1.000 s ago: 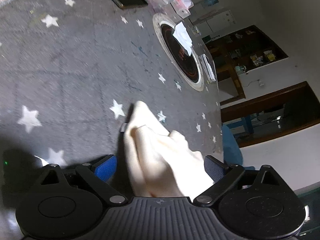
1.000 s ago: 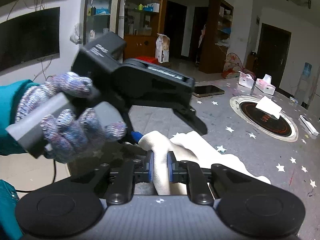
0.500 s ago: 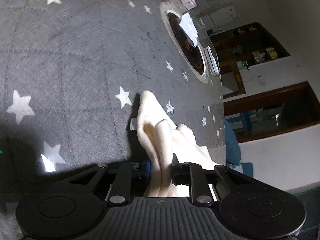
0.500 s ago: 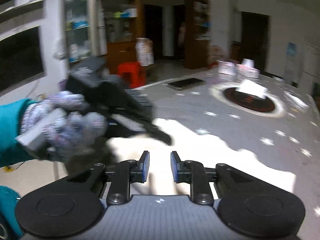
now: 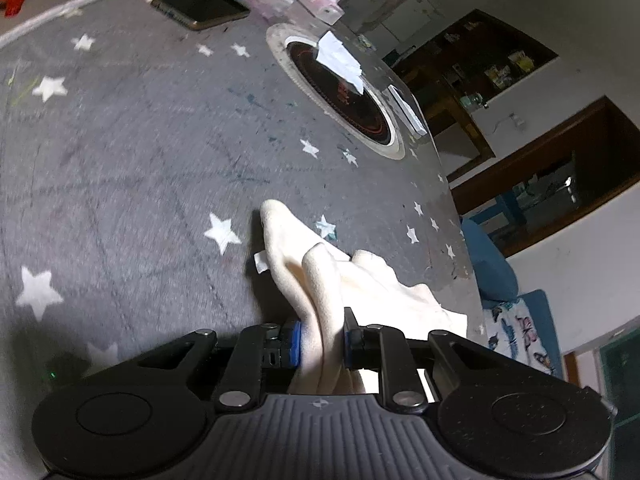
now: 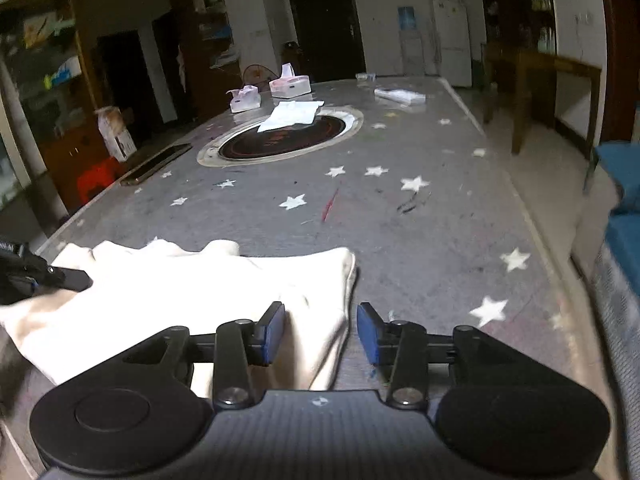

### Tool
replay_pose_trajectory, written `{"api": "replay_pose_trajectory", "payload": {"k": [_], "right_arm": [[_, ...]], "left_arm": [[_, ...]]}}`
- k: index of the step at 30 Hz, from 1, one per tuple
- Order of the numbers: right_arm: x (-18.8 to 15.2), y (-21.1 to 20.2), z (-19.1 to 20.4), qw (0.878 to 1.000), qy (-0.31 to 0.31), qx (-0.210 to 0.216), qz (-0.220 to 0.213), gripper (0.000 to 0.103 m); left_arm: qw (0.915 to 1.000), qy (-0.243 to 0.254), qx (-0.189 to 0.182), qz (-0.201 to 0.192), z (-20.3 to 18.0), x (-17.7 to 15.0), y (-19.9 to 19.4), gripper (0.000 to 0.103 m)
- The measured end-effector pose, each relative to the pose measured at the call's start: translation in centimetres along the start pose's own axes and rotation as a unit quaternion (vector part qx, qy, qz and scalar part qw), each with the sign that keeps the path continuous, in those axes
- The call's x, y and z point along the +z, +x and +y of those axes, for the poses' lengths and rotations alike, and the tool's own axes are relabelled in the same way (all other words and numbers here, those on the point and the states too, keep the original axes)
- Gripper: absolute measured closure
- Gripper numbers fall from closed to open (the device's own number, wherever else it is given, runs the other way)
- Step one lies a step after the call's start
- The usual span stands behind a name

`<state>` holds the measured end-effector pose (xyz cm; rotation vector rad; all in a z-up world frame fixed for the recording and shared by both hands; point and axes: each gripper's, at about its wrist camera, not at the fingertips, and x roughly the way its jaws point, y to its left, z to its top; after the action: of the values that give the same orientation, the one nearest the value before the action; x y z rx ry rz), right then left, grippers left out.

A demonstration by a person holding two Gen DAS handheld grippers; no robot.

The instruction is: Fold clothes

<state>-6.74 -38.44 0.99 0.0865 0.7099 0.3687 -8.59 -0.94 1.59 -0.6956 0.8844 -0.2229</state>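
Dim and cluttered, the room around me has dark wooden shelves (image 6: 52,80) along one wall, a closed dark door (image 6: 326,26) at the far end and a white fridge (image 6: 450,36) beside it. Most of both views is filled by the long table (image 6: 420,220), covered in a grey cloth printed with white stars. Set into its middle is a round black hotplate (image 6: 280,142) with a pale ring around it, and a sheet of white paper (image 6: 290,114) lies across its far edge. Beyond that stand two pink tissue boxes (image 6: 290,84), and a phone (image 5: 200,8) lies flat near the table's left edge.

On the near end of the table is the cream garment (image 6: 192,288), spread out in rumpled folds, with its right edge doubled over. From the left wrist view a small white tag (image 5: 261,261) sticks out from its side.

My left claw (image 5: 322,342) is closed tight on a bunched ridge of the garment, the blue pads pressing the cloth from both sides so the fabric rises off the table between them. In the right wrist view that same claw shows as a dark shape at the left edge of the garment.

My right claw (image 6: 322,334) stands wide apart and grips nothing; the folded right edge of the garment lies between its blue pads (image 6: 368,332), touching neither as far as I can see.
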Motion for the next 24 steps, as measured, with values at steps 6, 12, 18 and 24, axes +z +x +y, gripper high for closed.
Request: {"api": "replay_pose_trajectory", "payload": {"k": [6, 12, 18, 24], "right_arm": [[-0.1, -0.1, 0.0, 1.0, 0.015, 0.02, -0.007, 0.091], [1.7, -1.9, 0.5, 0.999, 0.003, 0.014, -0.044, 0.094], [4.6, -4.3, 0.1, 0.996, -0.03, -0.014, -0.088, 0.095], [8.0, -5.6, -2.0, 0.989, -0.048, -0.067, -0.124, 0.103]], "left_arm": [[0.9989, 0.045, 0.008, -0.011, -1.2, 0.5, 0.1, 0.083], [0.9955, 0.092, -0.008, -0.025, -3.9, 2.1, -0.1, 0.086], [0.9891, 0.14, -0.029, -0.036, -8.1, 3.9, 1.4, 0.087], [0.9829, 0.176, -0.046, -0.029, -12.3, 5.3, 4.6, 0.087]]}}
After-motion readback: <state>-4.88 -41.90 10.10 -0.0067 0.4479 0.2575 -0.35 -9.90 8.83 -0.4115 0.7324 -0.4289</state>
